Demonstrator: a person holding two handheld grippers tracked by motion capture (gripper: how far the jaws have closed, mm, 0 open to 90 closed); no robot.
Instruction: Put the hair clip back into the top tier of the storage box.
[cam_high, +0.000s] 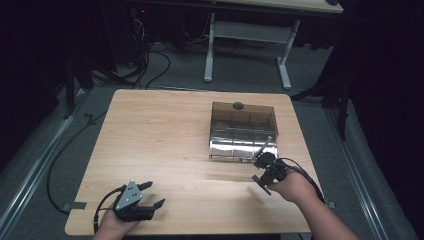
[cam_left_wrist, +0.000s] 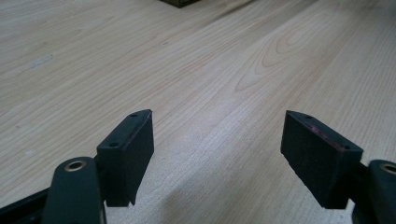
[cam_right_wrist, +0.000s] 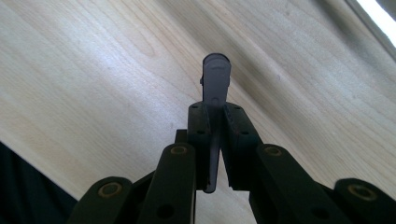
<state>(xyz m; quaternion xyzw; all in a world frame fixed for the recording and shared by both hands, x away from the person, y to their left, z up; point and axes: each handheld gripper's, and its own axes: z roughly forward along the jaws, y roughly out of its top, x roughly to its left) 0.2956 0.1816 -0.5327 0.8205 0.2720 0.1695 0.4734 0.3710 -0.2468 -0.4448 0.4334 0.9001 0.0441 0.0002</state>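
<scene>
Black L gripper (cam_left_wrist: 217, 154) jaws wide apart, empty; R gripper (cam_right_wrist: 217, 121) clamps thin grey utensil (cam_right_wrist: 215, 84) over woodgrain table (cam_high: 165, 140).

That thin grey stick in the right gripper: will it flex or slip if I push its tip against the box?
The grey stick looks slim and straight, so probably stiff but light. The right gripper pinches only its lower part, so it may pivot or slide against the smoky box.
</scene>
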